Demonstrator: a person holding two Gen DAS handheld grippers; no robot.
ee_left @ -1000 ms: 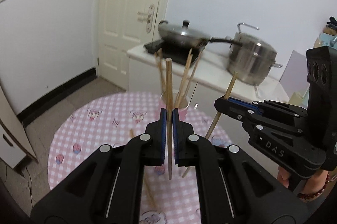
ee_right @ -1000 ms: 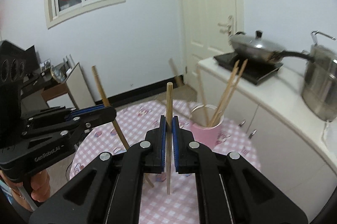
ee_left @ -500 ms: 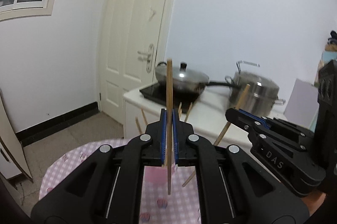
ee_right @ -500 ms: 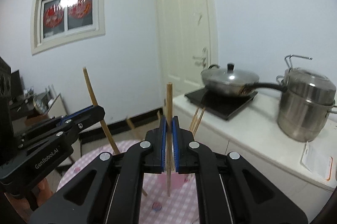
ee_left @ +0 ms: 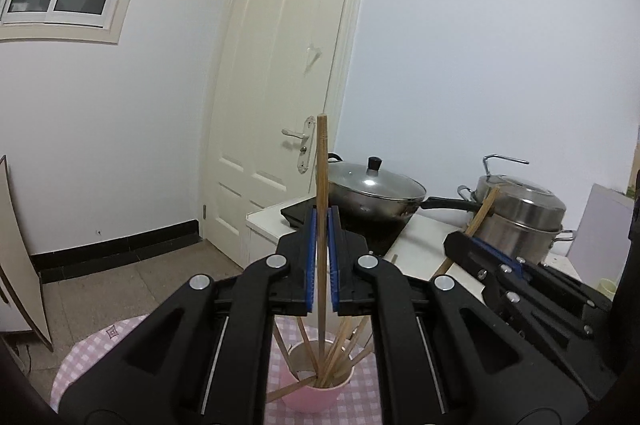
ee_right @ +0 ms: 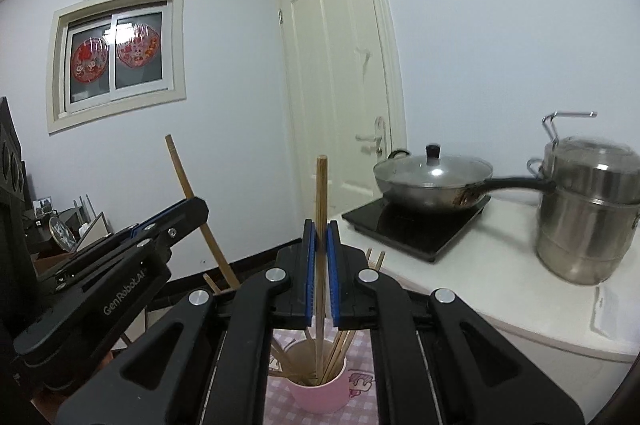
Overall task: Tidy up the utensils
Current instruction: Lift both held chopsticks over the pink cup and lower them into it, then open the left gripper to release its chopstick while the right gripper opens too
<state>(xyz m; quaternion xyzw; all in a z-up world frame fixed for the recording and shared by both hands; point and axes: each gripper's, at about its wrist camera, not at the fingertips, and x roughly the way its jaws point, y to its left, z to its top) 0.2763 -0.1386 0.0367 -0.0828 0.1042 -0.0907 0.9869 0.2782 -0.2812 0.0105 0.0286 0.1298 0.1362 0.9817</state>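
Observation:
My left gripper [ee_left: 321, 217] is shut on a wooden chopstick [ee_left: 321, 161] held upright, its lower end inside the pink cup [ee_left: 316, 393] with several other chopsticks. My right gripper [ee_right: 321, 229] is shut on a second upright chopstick [ee_right: 321, 193], its lower end inside the same pink cup [ee_right: 320, 391]. Each gripper shows in the other's view: the right one [ee_left: 464, 243] at the right, the left one [ee_right: 192, 211] at the left, each with its chopstick.
The cup stands on a round table with a pink checked cloth [ee_left: 96, 349]. Behind is a white counter [ee_right: 500, 277] with a lidded wok [ee_right: 432, 181] on an induction hob and a steel steamer pot [ee_right: 584, 217]. A door [ee_left: 288, 105] is beyond.
Both grippers have dropped toward the cup and tilted their views up. The two chopsticks' lower ends, above the table before, now reach into the cup.

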